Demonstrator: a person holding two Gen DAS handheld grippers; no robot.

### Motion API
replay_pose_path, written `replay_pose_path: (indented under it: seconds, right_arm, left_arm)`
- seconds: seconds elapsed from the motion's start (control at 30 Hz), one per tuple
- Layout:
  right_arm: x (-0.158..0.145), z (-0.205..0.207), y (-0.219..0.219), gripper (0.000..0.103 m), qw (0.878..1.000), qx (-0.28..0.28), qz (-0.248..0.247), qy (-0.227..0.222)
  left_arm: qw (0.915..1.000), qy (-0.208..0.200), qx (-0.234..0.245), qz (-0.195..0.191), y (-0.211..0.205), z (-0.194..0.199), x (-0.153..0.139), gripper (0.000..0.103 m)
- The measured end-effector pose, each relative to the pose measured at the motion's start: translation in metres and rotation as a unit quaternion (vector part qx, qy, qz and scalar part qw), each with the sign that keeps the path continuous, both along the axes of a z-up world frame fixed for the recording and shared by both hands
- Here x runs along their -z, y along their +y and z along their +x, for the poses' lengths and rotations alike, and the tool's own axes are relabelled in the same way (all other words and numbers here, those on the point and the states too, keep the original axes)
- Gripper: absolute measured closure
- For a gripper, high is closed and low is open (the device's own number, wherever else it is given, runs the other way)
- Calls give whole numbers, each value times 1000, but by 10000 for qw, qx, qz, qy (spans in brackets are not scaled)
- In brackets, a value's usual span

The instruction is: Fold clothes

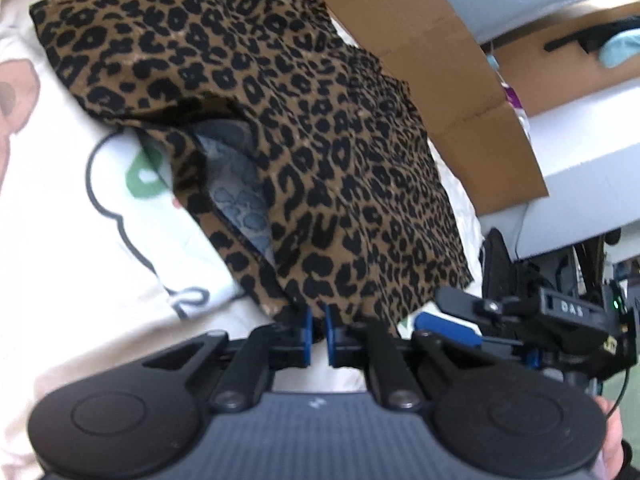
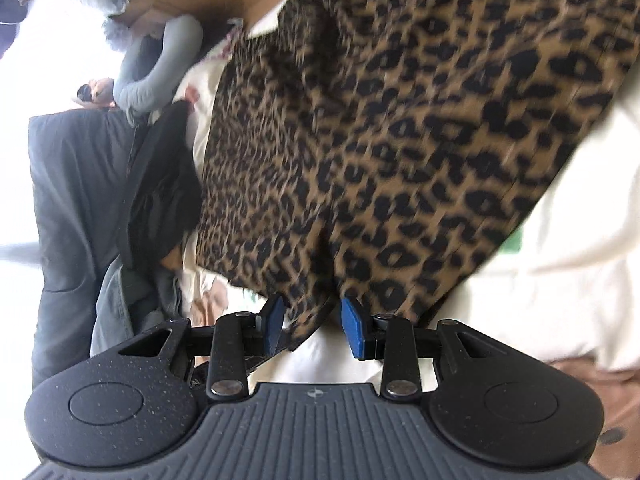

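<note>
Two grippers on one leopard-print garment, near hem

Two-handed pickup of leopard-print garment under way on cream printed bedsheet; fold itself not yet made, judging from the loose, rumpled lie.

Technique notes for this step:
- Both near corners to be pinched through every layer before lifting. Pale reverse side exposed beyond and left of the left fingertips, where the edge has turned under; needs shaking flat or the fold will set crooked.
- Equal tension between the two hands, hem kept straight, then far edge matched to near edge.
- Thin fabric likely to slip from a shallow bite; deeper purchase advisable on the right side.

Fingers:
- Left gripper: blue pads all but together, garment's near edge nipped between them, cloth draping away forward.
- Right gripper: blue pads parted moderately, hem and a fold of cloth lying in the gap. Left pad at the cloth edge; right pad not clearly pressing. No firm grip evident; view motion-blurred.

Cardboard box beyond the garment, well ahead of the fingertips.
</note>
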State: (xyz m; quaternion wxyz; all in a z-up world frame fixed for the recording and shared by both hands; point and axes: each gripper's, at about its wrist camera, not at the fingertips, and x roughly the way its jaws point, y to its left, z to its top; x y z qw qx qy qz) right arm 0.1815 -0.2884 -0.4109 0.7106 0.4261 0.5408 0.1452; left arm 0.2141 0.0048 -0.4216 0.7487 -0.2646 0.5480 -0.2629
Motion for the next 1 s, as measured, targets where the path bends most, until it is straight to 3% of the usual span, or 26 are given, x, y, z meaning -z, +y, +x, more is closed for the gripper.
replay_pose_path:
  seconds: [0.33, 0.77, 0.87, 1.0]
  right_arm:
    - [37, -1, 35, 64, 9968, 160, 291, 730]
    - [55, 4, 54, 65, 9966, 268, -103, 778]
    - [56, 4, 53, 91, 9964, 327, -183, 755]
    - [55, 0, 48, 95, 9964, 424, -187, 707]
  left_arm:
    - [9991, -16, 432, 43, -15, -13, 10, 98]
    - [9982, -108, 565, 177, -13, -19, 7, 96]
    - [9993, -81, 316, 167, -2, -18, 8, 85]
    - [9998, 102, -122, -72, 7, -11, 16, 81]
